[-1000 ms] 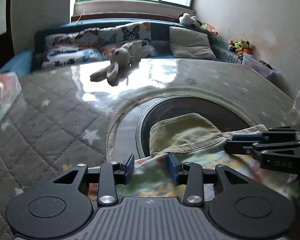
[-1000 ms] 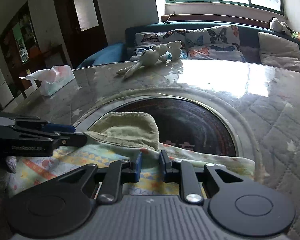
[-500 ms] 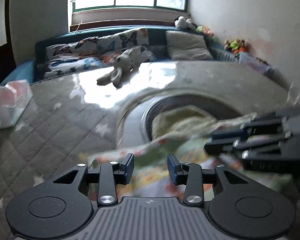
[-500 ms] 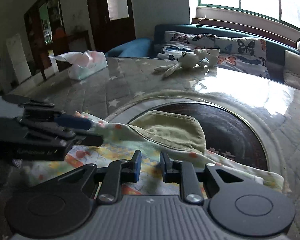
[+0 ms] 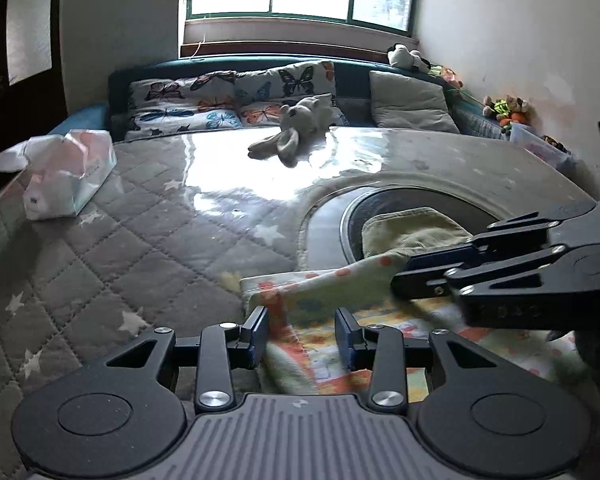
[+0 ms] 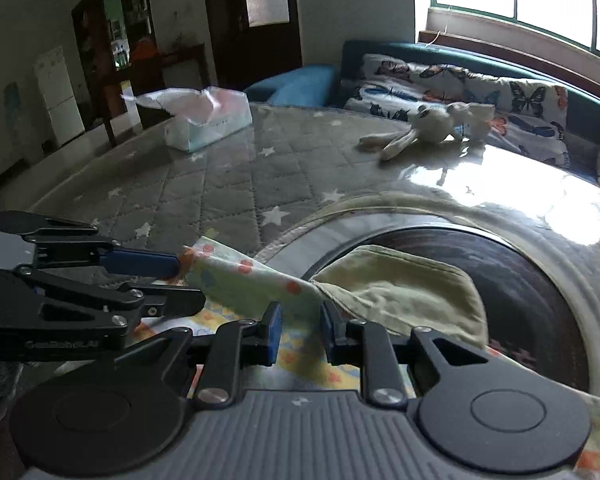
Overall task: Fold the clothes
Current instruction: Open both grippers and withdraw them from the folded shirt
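Observation:
A small patterned garment [image 5: 340, 312] with an olive-green part [image 5: 408, 228] lies on the table, partly over the dark round inset [image 6: 520, 280]. My left gripper [image 5: 302, 332] has its jaws apart around the garment's left edge; the cloth lies between the blue pads. My right gripper [image 6: 298, 330] also has its jaws apart with patterned cloth [image 6: 260, 280] between them. Each gripper shows in the other's view, the right one [image 5: 500, 268] from the side and the left one [image 6: 100, 280] at the garment's corner.
The table has a grey quilted star cover [image 5: 140, 248] under glass. A tissue pack [image 5: 68, 176] lies at the left, a plush rabbit [image 5: 296, 132] at the far edge. A sofa with butterfly cushions [image 5: 228, 96] stands behind.
Both grippers have swung left across the table and dragged the garment's edge with them. The tissue pack has come into view. The jaws stay apart as before.

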A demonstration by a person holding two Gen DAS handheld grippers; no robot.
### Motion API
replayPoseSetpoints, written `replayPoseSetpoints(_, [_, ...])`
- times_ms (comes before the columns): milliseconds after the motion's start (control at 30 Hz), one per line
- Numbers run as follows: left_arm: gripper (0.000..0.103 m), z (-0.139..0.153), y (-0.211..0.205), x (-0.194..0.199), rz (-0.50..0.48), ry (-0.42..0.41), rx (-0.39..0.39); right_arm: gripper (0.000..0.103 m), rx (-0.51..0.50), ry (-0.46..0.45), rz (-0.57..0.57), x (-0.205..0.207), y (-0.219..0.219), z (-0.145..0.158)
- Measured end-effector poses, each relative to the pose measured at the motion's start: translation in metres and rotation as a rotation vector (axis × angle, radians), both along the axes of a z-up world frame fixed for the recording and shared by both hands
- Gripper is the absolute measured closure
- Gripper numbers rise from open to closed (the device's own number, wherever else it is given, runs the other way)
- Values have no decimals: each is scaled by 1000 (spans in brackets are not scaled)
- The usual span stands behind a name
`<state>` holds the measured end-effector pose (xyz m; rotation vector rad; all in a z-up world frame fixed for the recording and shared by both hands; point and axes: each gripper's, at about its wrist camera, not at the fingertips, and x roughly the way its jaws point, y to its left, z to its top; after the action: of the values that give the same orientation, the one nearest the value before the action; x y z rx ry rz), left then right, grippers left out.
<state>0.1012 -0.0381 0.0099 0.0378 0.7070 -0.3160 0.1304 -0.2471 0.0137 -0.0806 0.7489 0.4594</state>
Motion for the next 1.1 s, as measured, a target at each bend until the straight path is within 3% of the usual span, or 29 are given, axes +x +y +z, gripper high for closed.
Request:
replayPoseSetpoints(33, [61, 1, 1, 0, 4, -1, -2, 82, -3, -1, 3, 0, 1, 0])
replayPoseSetpoints(67, [50, 2, 1, -2, 12, -8, 4, 82, -6, -1, 7, 0, 2, 1])
replayPoseSetpoints(167, [32, 8, 4, -8, 29, -31, 9, 72, -15, -4, 17, 0, 6, 2])
replayPoseSetpoints(267, [18, 11, 10, -12, 53, -39, -12, 70, -36, -23, 51, -17, 6, 6])
replayPoseSetpoints(367, [12, 13, 15, -14, 98, -39, -29, 69, -49, -32, 82, -33, 9, 6])
replayPoseSetpoints(867, [5, 8, 30, -33, 226, 11, -61, 67, -118, -191, 186, -102, 62, -6])
replayPoseSetpoints(1100, [2, 0, 20, -41, 222, 13, -9, 63, -80, -156, 215, -112, 60, -2])
